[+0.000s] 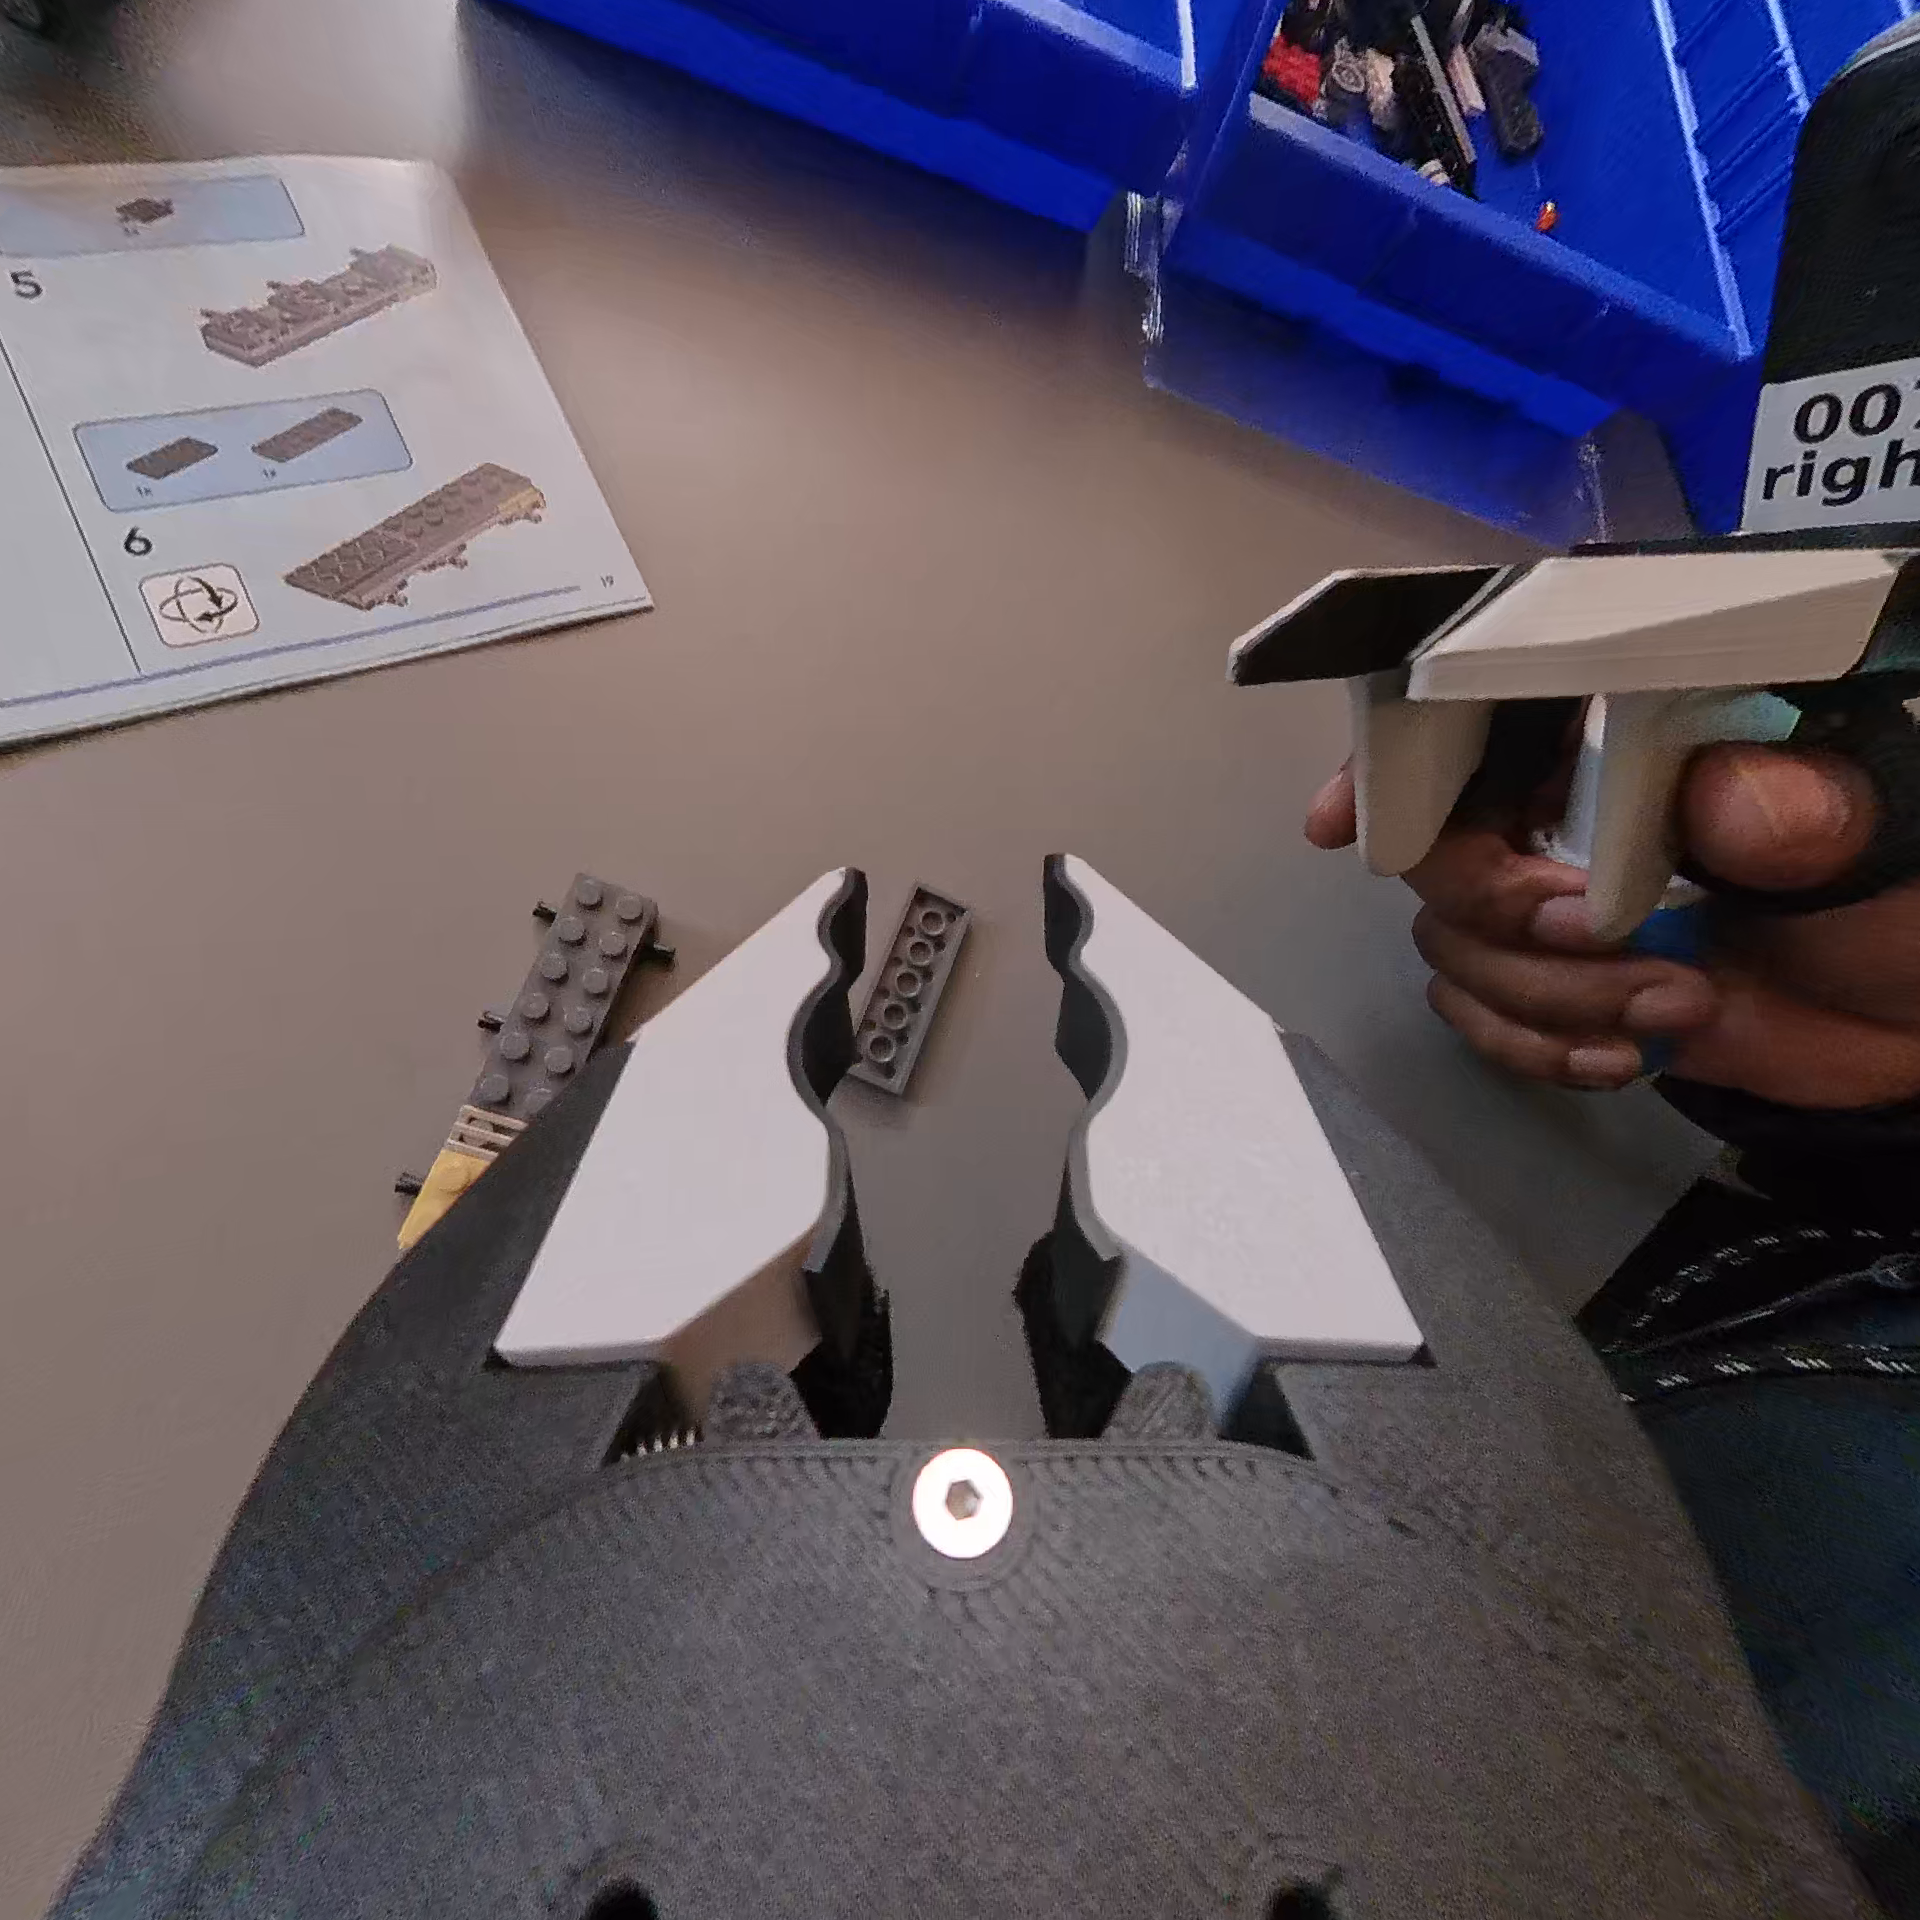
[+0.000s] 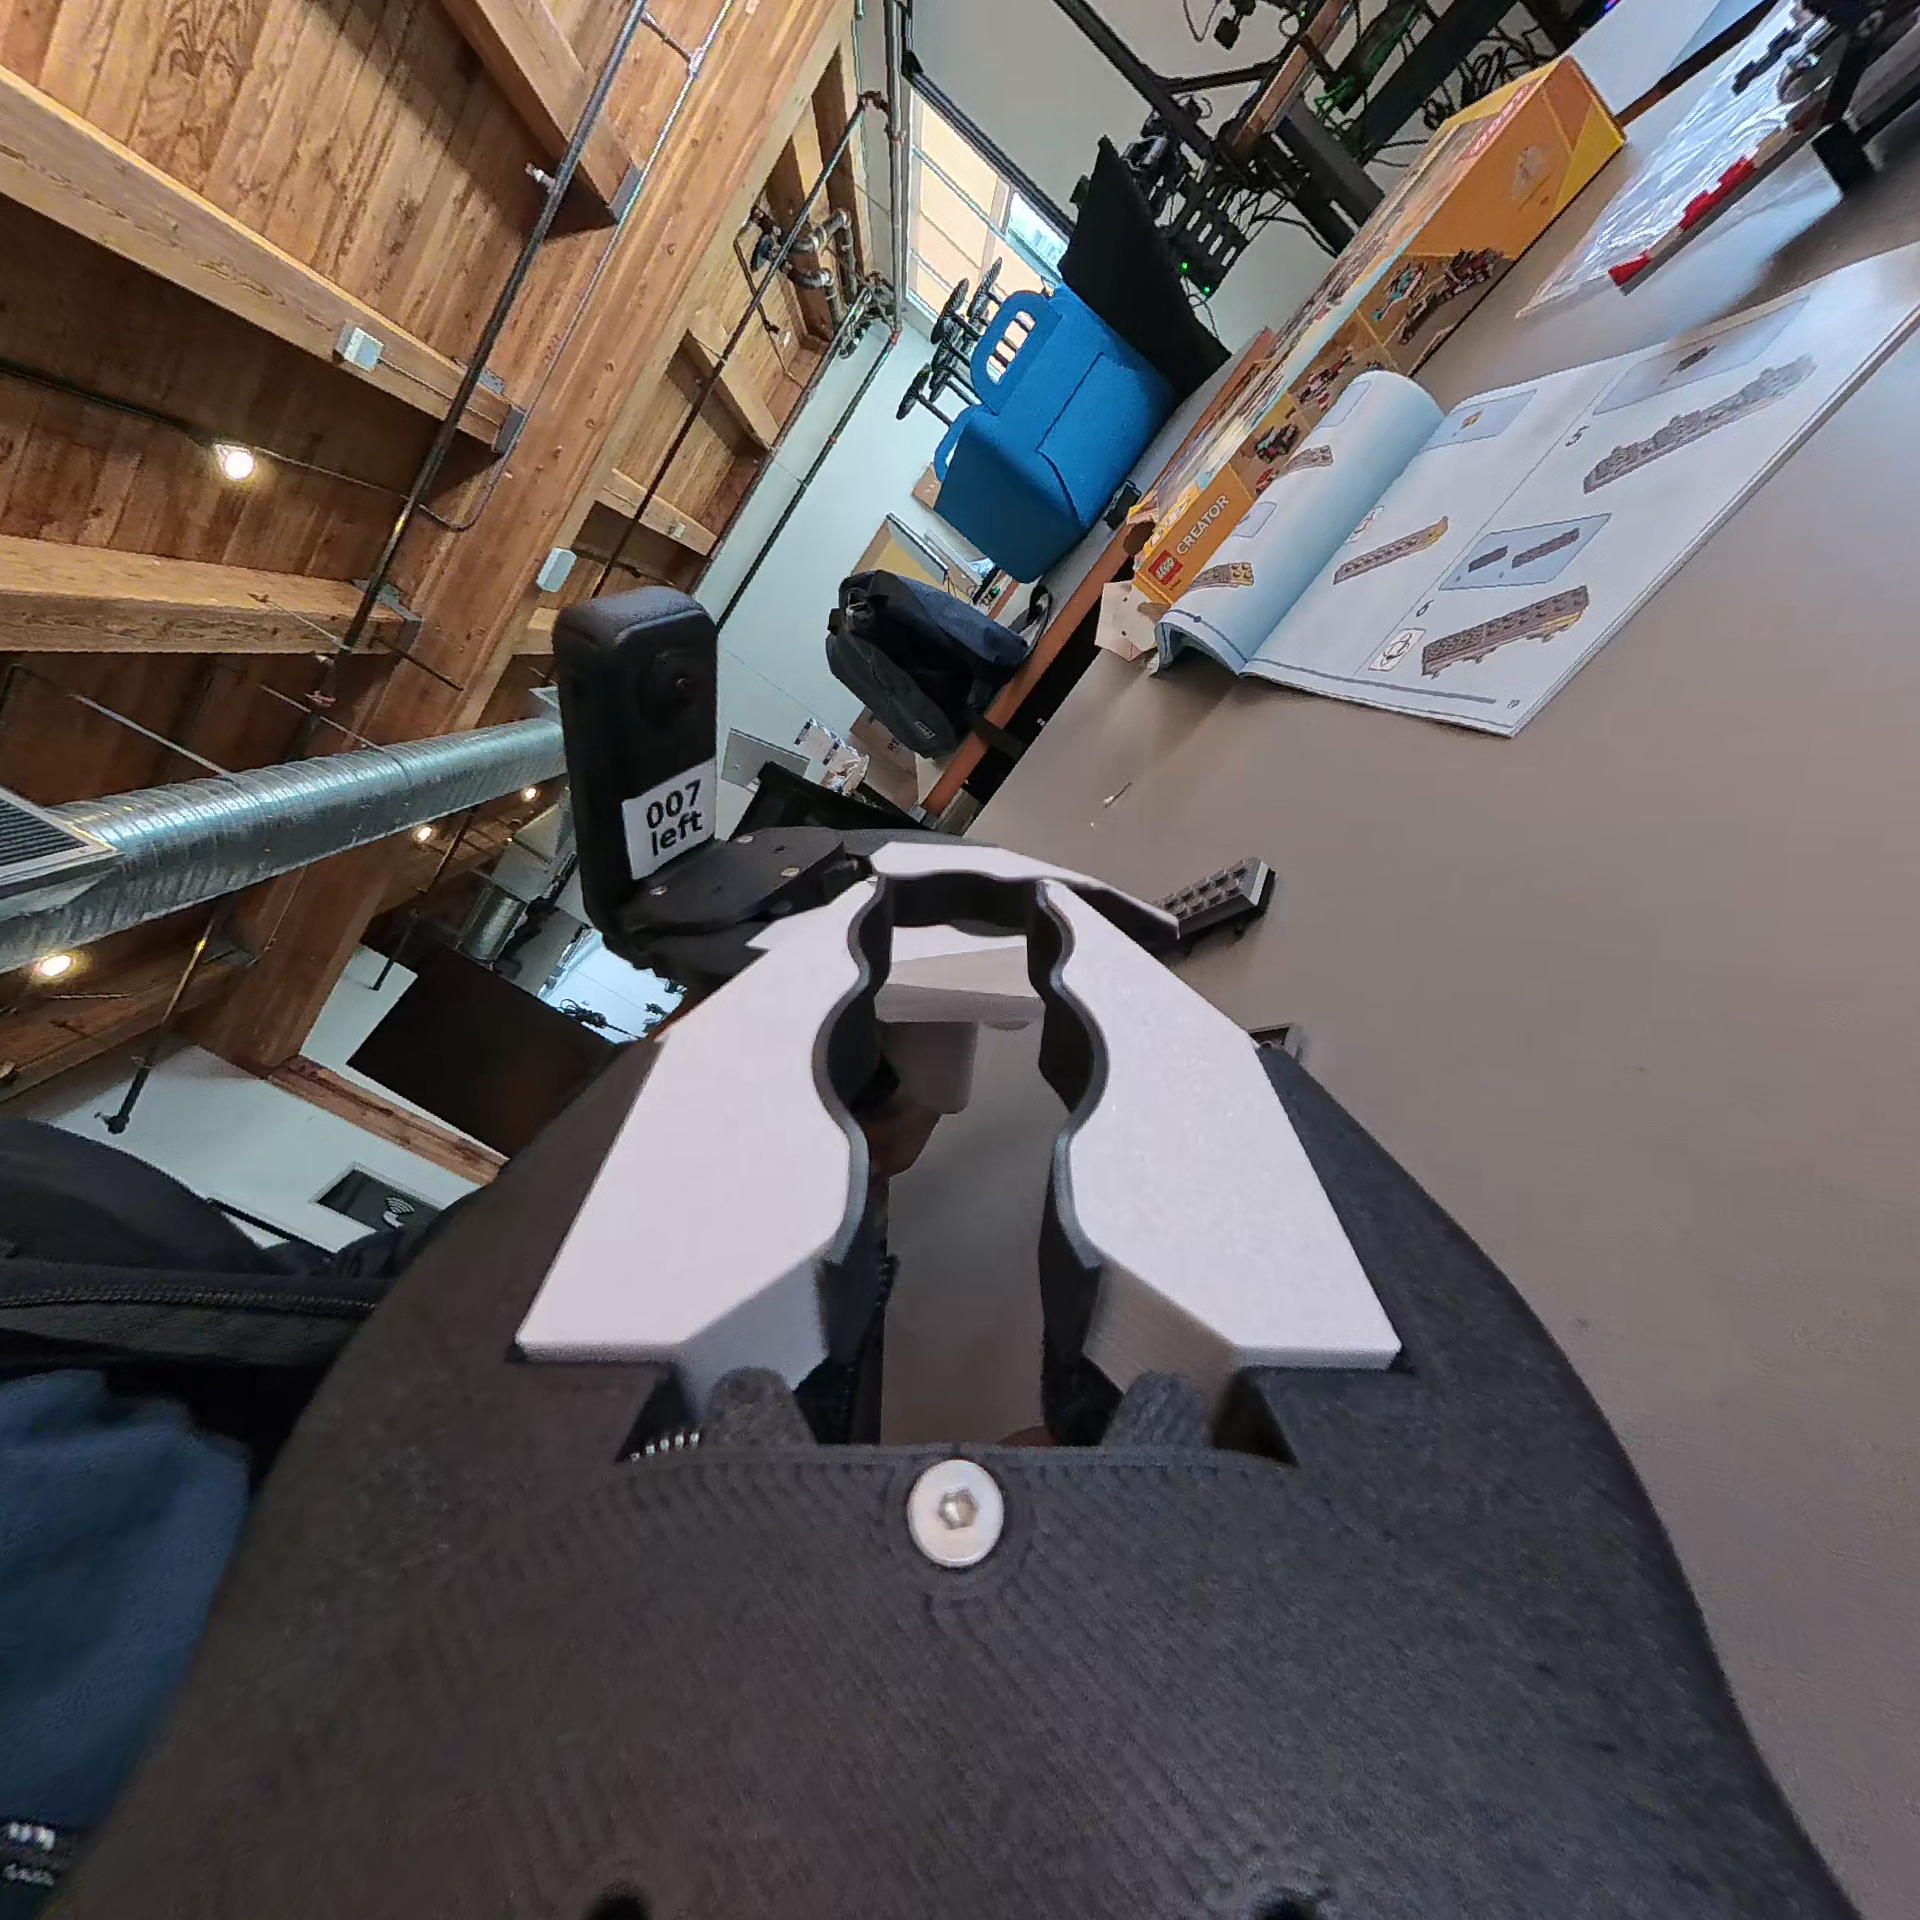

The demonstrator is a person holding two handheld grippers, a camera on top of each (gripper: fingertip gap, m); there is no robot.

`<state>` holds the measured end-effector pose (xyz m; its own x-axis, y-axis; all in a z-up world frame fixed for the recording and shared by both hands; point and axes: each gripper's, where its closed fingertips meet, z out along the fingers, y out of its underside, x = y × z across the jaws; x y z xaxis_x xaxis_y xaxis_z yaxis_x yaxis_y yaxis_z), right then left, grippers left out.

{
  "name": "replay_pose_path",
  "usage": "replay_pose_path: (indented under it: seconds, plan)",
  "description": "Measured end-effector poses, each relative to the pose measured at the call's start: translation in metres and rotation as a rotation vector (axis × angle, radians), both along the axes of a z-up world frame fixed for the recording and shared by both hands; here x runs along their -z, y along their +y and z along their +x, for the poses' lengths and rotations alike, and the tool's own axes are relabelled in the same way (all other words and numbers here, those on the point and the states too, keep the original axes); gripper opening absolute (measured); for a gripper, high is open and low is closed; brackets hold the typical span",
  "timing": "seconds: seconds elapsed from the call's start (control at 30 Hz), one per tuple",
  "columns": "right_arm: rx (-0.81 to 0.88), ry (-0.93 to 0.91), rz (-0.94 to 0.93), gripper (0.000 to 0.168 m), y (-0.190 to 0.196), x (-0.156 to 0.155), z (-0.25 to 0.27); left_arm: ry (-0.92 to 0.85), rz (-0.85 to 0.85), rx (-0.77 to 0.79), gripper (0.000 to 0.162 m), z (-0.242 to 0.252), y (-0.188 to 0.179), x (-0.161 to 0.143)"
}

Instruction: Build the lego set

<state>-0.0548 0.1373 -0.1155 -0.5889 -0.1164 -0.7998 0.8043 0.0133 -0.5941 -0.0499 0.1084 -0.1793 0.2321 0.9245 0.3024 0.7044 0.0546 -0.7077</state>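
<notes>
Grey plate [image 1: 914,987] between parted left tongs [image 1: 954,883]

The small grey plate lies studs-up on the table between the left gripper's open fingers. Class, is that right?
Not quite. The small grey plate lies underside up, its hollow tubes showing, as the left wrist view shows. It does lie on the table between the left gripper's open fingers.

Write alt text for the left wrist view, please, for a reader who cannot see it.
The open left gripper hovers over a small dark grey plate lying underside up on the table. A partly built grey assembly lies left of it, with the instruction booklet and blue bins beyond.
</notes>
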Motion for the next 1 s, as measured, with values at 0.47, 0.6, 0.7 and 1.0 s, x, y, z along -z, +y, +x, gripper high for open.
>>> replay_pose_path:
  seconds: [0.47, 0.6, 0.7, 1.0]
  plan:
    - [0.028, -0.017, -0.025, 0.025, 0.009, -0.005, -0.011, 0.008, -0.021, 0.042, 0.035, -0.017, 0.015, -0.002]
    - [0.027, -0.021, -0.028, 0.025, 0.009, -0.006, -0.011, 0.021, -0.036, 0.052, 0.035, -0.019, 0.014, -0.006]
    - [0.026, -0.02, -0.028, 0.025, 0.01, -0.006, -0.011, 0.025, -0.036, 0.044, 0.035, -0.019, 0.01, -0.007]
    - [0.007, -0.031, -0.024, 0.025, 0.006, -0.003, -0.006, 0.035, -0.021, 0.012, 0.035, -0.013, 0.001, -0.005]
